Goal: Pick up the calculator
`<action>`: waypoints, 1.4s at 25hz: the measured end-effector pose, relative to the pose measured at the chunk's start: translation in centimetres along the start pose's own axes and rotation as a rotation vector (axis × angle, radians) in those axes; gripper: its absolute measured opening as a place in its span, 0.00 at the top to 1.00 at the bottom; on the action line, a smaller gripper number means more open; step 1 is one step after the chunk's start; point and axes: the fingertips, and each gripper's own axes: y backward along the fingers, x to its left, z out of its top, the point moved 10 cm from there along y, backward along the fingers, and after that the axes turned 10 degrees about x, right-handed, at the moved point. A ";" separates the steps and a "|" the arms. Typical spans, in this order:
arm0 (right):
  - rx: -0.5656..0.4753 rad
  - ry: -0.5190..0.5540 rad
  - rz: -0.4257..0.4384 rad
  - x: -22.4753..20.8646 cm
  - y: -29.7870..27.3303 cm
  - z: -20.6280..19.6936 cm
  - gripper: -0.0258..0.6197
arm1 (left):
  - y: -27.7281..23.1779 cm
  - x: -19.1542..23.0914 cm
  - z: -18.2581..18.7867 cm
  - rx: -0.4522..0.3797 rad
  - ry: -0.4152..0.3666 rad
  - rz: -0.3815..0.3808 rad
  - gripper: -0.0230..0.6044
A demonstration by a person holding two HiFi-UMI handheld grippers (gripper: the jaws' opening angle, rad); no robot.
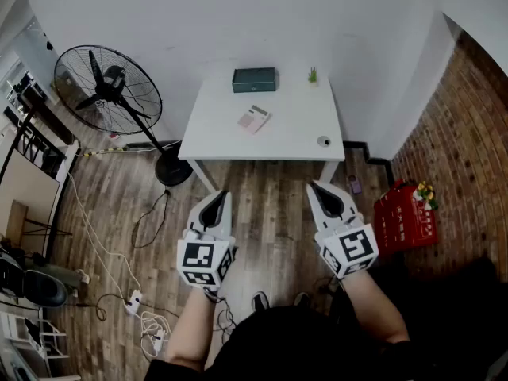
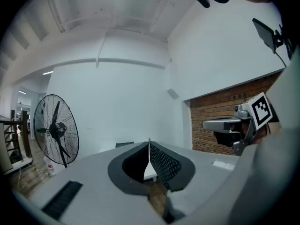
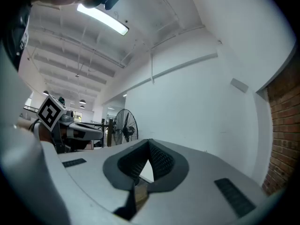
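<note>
White table (image 1: 295, 133), well ahead of both tools; calculator (image 1: 254, 118) untouched on it. Closed, empty: left gripper (image 1: 218, 194), right gripper (image 1: 316, 186). Step: approach. Next, probably: advance, spread jaws.

The table (image 1: 294, 137) has a smooth, matt white top; the floor (image 1: 270, 205) is brown wood plank with visible grain; the brick wall (image 1: 468, 133) on the right is rough and red, the far wall (image 1: 238, 14) smooth white paint; the fan (image 1: 107, 90) has a black wire guard, seemingly metal; the basket (image 1: 405, 217) looks like red plastic; the left gripper (image 1: 217, 198) and right gripper (image 1: 318, 189) have matt grey plastic shells; their pads (image 2: 161, 163) are black and cross-hatched; the calculator (image 1: 254, 118) looks like pale plastic.
</note>
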 end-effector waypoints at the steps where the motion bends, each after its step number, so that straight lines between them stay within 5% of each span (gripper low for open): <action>1: -0.010 0.007 0.006 0.0 0.0 0.1 0.96 | 0.1 -0.1 0.0 -0.001 0.000 0.001 0.95; 10: 0.024 0.037 -0.002 -0.6 0.7 -0.5 0.96 | 0.1 -1.4 0.3 0.006 -0.047 0.023 0.95; 12: 0.035 0.080 -0.030 -0.7 0.9 -0.7 0.96 | 0.2 -1.8 0.5 0.010 -0.111 0.056 0.95; 17: 0.058 0.481 -0.146 -0.7 1.3 -1.3 0.95 | -0.4 -6.0 0.4 0.091 -0.770 0.261 0.95; 20: 0.114 0.680 -0.151 -1.4 1.3 -1.5 0.79 | -1.4 -8.2 -0.1 0.149 -0.917 0.281 0.95; 25: 0.210 1.081 -0.207 -1.6 1.0 -3.4 0.84 | -2.7 -10.1 -1.1 0.246 -1.165 0.385 0.94; 27: 0.203 1.011 -0.164 -2.1 0.5 -3.9 0.89 | -2.9 -9.9 -1.1 0.252 -1.067 0.353 0.94; 28: 0.194 0.880 -0.120 -2.5 0.3 -3.9 0.91 | -3.1 -9.3 -1.0 0.245 -0.927 0.312 0.94; 32: 0.162 0.159 0.071 -5.5 -1.4 -3.9 0.95 | -4.5 -4.2 -1.4 0.144 -0.118 0.061 0.94; 35: 0.035 -0.305 0.192 -8.6 -3.7 -4.7 0.95 | -6.5 1.0 -3.7 -0.050 0.540 -0.129 0.95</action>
